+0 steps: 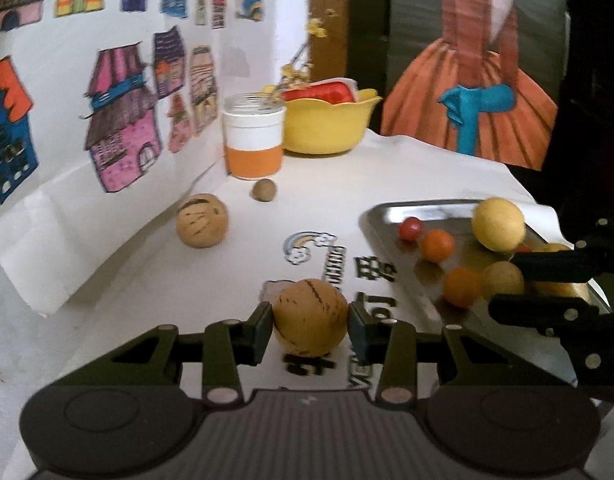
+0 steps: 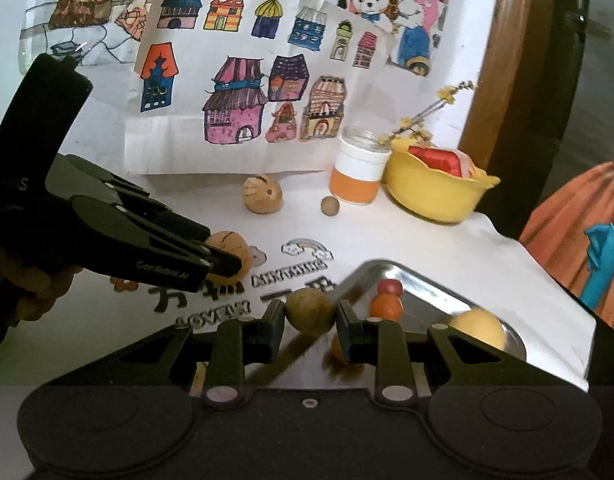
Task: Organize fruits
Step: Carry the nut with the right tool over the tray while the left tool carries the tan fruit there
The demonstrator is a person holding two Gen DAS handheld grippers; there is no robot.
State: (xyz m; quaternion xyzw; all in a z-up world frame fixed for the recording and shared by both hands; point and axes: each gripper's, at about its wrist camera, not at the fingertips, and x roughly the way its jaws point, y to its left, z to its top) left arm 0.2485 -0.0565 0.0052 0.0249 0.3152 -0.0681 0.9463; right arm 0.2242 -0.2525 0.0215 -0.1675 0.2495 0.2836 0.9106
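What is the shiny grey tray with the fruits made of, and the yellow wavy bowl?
The shiny grey tray looks like polished metal, probably stainless steel: its floor mirrors the small orange fruits lying on it. The yellow wavy bowl looks like plastic, though glazed ceramic is possible: one even colour, smooth, with a soft sheen and a thin moulded scalloped rim.

two close wrist views facing the wall drawings [image 1: 119, 120] — sharing tray [image 2: 439, 280], table

A white-and-orange jar [image 1: 254, 138] stands beside a yellow bowl [image 1: 327, 128] below house drawings [image 2: 243, 96].
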